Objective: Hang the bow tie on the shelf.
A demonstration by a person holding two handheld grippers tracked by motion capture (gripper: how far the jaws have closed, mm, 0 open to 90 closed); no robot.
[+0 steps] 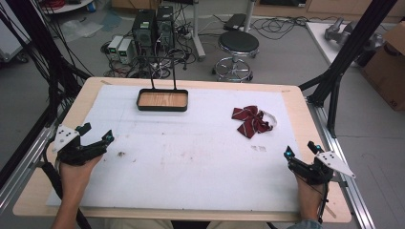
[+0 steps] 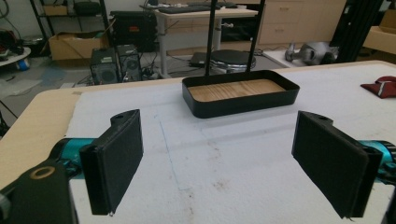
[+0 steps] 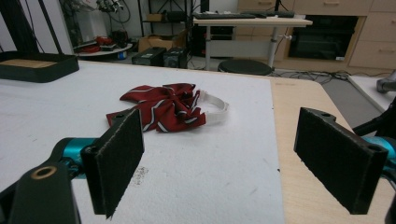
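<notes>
A dark red striped bow tie (image 1: 250,120) with a white strap lies on the white mat, right of centre; it also lies ahead of the right jaws (image 3: 161,111). A black tray with a wooden floor and a tall wire handle (image 1: 162,100) stands at the back of the mat, straight ahead in the left gripper view (image 2: 240,93). My left gripper (image 1: 97,134) rests at the mat's left edge, open and empty (image 2: 217,163). My right gripper (image 1: 301,150) sits near the right edge, open and empty (image 3: 238,158), a short way from the bow tie.
The white mat (image 1: 191,152) covers a wooden table (image 1: 305,119). Small dark smudges (image 1: 121,154) mark the mat near the left gripper. Beyond the table stand a stool (image 1: 238,45), computer towers (image 1: 153,26) and cables. A black frame leg (image 1: 348,47) rises at the right.
</notes>
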